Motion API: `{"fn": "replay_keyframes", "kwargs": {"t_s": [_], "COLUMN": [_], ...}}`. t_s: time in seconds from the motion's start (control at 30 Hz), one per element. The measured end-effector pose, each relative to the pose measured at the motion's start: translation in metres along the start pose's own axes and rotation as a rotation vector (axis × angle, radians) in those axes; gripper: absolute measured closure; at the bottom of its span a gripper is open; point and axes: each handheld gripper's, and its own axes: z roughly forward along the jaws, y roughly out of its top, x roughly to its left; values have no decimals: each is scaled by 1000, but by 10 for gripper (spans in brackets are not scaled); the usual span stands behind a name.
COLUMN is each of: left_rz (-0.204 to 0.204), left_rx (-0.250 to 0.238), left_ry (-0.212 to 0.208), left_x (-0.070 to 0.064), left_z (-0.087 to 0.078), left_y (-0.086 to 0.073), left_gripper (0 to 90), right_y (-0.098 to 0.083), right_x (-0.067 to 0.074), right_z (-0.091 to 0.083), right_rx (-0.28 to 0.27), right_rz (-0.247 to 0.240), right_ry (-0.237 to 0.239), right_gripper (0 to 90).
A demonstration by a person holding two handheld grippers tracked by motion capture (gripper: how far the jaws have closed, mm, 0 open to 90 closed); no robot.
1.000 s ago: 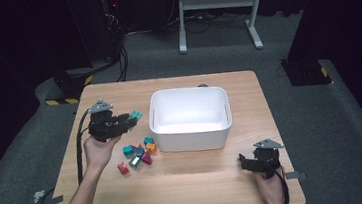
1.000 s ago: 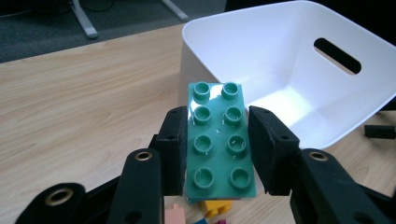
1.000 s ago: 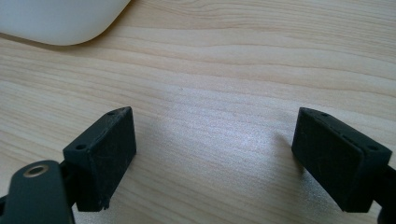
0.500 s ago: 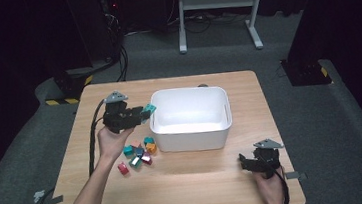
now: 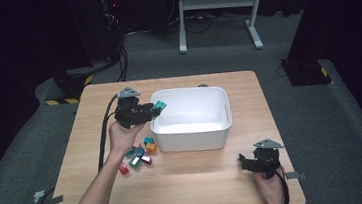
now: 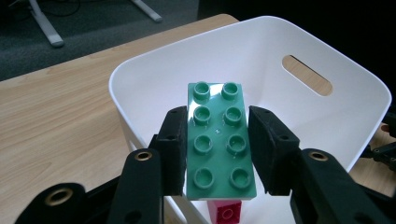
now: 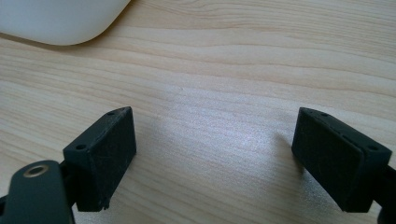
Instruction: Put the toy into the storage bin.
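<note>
Over the white bin (image 5: 192,131), gripper-held green brick (image 6: 220,140).

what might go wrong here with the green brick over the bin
The left gripper pinches the green brick only by its long sides, right at the white bin rim, so an early release could drop it on the table. A red brick hangs under the green one and may come loose. The loose bricks lie beside the forearm, which might knock them.
</note>
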Motion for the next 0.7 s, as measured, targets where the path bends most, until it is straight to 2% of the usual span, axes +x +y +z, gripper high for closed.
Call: {"fn": "replay_keyframes", "kwargs": {"t_s": [0.03, 0.47, 0.7], "left_rz": [11, 25, 26], "left_rx": [8, 28, 47], "left_ry": [7, 4, -3], "left_x": [-2, -6, -8], "left_z": [3, 18, 32], "left_y": [0, 1, -1], "left_gripper": [588, 585, 584], "right_y": [0, 0, 0], "right_x": [0, 0, 0], "right_z": [0, 0, 0], "right_rx": [0, 0, 0], "right_rz": [0, 0, -1], "right_ry": [0, 0, 1], "right_gripper": [134, 134, 134]}}
